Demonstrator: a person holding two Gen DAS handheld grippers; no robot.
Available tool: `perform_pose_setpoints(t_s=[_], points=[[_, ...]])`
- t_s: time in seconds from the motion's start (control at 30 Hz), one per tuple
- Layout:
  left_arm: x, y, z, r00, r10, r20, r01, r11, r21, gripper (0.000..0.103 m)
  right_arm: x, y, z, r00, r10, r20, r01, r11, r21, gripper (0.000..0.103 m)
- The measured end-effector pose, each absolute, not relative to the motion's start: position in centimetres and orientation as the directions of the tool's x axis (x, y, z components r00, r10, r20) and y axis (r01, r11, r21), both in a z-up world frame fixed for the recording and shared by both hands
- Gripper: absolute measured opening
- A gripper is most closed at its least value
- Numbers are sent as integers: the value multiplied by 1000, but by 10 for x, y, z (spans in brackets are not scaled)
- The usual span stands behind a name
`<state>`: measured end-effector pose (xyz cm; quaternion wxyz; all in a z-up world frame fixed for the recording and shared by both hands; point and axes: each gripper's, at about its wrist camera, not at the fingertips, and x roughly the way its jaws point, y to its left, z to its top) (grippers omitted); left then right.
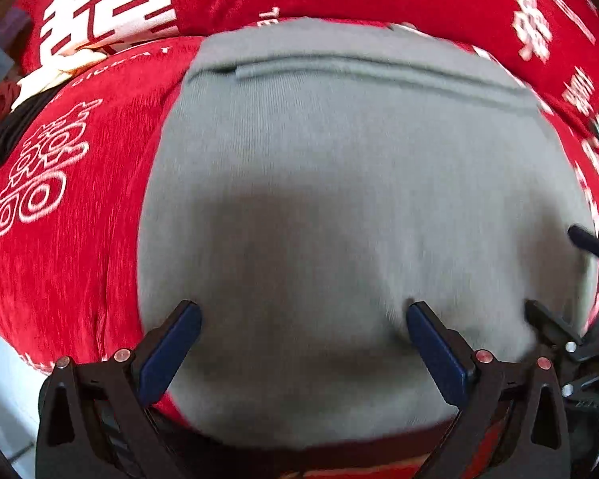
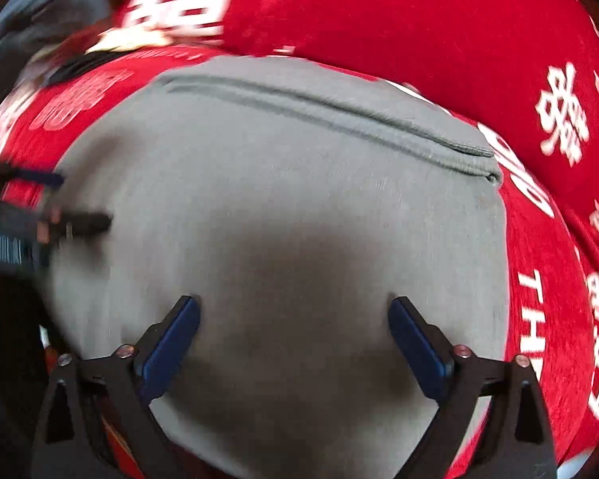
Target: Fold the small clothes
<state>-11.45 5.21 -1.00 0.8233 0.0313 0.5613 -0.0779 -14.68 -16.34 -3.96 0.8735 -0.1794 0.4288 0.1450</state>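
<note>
A grey knitted garment (image 1: 339,183) lies flat on a red cloth (image 1: 68,239) printed with white characters. Its hemmed edge runs across the far side. My left gripper (image 1: 303,315) is open, its blue pads resting on the garment's near part, nothing between them. My right gripper (image 2: 293,311) is also open over the same grey garment (image 2: 279,183), fingertips touching the fabric. The right gripper's black fingers (image 1: 551,327) show at the right edge of the left wrist view. The left gripper's fingers (image 2: 84,219) show blurred at the left of the right wrist view.
The red cloth (image 2: 399,20) covers the whole surface around the garment. Dark and cream items (image 1: 60,76) lie at the far left. A pale floor (image 1: 4,391) shows past the cloth's near left edge.
</note>
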Motion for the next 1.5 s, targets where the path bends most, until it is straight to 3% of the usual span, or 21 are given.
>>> perform_pose_setpoints(t_s=[0.1, 0.23, 0.4, 0.47, 0.57, 0.7, 1.1, 1.33, 1.5], points=[[-130, 56, -19, 317, -67, -946, 271, 962, 23, 103, -178, -175, -50, 597, 60, -800, -453, 848, -275, 102], [-155, 46, -13, 393, -1, -920, 403, 899, 171, 103, -191, -179, -50, 606, -59, -793, -443, 804, -397, 103], [-158, 4, 3, 445, -128, -886, 520, 842, 140, 103, -187, -137, -22, 665, 69, -744, -520, 758, -394, 103], [-144, -13, -2, 430, -136, -893, 531, 837, 129, 103, -179, -112, -21, 661, 105, -743, -563, 723, -399, 103], [-139, -12, -12, 413, -150, -898, 531, 841, 104, 103, -167, -104, -41, 618, 44, -785, -586, 691, -423, 102], [-150, 16, -19, 408, -122, -905, 526, 841, 123, 103, -168, -138, -46, 566, 103, -818, -577, 759, -303, 102], [-168, 56, -20, 385, 4, -923, 531, 817, 225, 103, -202, -185, -54, 577, -110, -809, -540, 692, -479, 103], [-147, 33, 17, 438, -153, -886, 485, 870, 89, 103, -172, -151, -14, 628, 81, -774, -541, 760, -360, 103], [-123, 10, -10, 380, -114, -918, 481, 872, 91, 103, -149, -132, -39, 570, 98, -816, -552, 781, -292, 103]])
